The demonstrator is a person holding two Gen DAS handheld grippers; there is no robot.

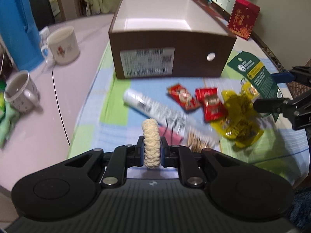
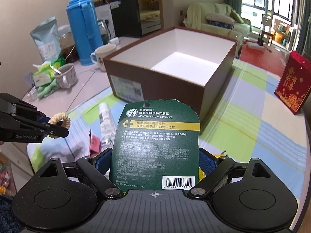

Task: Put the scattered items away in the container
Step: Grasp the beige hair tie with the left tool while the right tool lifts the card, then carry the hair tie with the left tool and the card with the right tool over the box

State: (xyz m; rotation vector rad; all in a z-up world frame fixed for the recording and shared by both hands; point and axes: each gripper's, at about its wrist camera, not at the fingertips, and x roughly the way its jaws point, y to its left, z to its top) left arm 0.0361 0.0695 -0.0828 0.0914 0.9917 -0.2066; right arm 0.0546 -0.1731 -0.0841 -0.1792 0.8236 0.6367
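Transport step is in hand: your left tongs (image 1: 152,151) pinch the woven ring (image 1: 151,141), your right tongs (image 2: 154,167) clamp the lip salve card (image 2: 155,143); both hang before the empty box (image 2: 175,64), so carry them over its rim.

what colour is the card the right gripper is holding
Dark green with a gold band, white text and a barcode; the card in the right gripper shows best in the right wrist view.

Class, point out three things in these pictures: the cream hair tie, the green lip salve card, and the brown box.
cream hair tie (image 1: 151,142): left wrist view, middle of the band.
green lip salve card (image 2: 155,145): right wrist view, centre of the printed back.
brown box (image 1: 171,58): left wrist view, near outer wall.
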